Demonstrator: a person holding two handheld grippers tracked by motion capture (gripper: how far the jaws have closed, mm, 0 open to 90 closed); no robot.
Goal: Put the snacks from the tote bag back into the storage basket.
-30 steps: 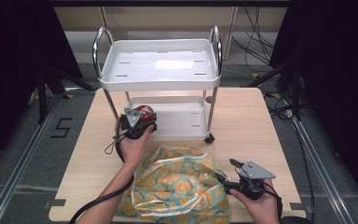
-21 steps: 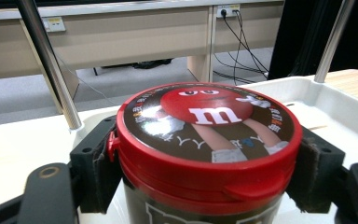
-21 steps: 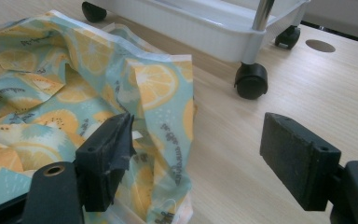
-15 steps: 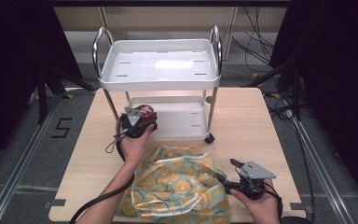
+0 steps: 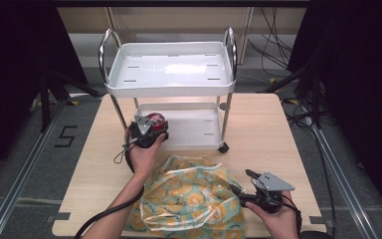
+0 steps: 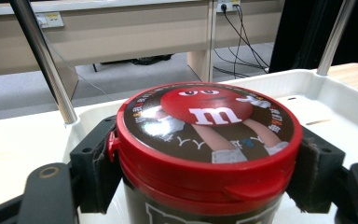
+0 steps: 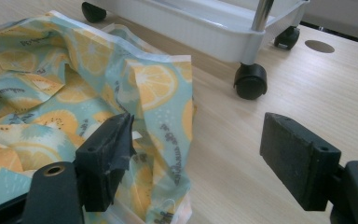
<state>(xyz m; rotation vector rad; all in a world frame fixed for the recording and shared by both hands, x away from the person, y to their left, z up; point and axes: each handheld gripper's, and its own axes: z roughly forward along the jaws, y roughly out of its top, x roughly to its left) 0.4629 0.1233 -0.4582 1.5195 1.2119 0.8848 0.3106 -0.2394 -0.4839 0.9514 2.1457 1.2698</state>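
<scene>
My left gripper (image 5: pixel 155 130) is shut on a red-lidded candy jar (image 5: pixel 155 120), held at the left end of the white cart's lower shelf (image 5: pixel 199 127). In the left gripper view the jar (image 6: pixel 208 140) sits squeezed between both black pads, its lid printed with a red cartoon figure. My right gripper (image 5: pixel 242 181) is open near the table's front right, at the right edge of a teal bag with an orange-slice print (image 5: pixel 191 201). In the right gripper view the bag (image 7: pixel 65 107) lies by the left pad, and bare wood shows between the open jaws (image 7: pixel 198 165).
A white two-shelf cart (image 5: pixel 169 69) on black casters (image 7: pixel 250 80) stands at the middle back of the wooden table (image 5: pixel 263 134); its top tray holds nothing. Cables trail on the floor at the right. A round hole (image 7: pixel 319 46) marks the tabletop.
</scene>
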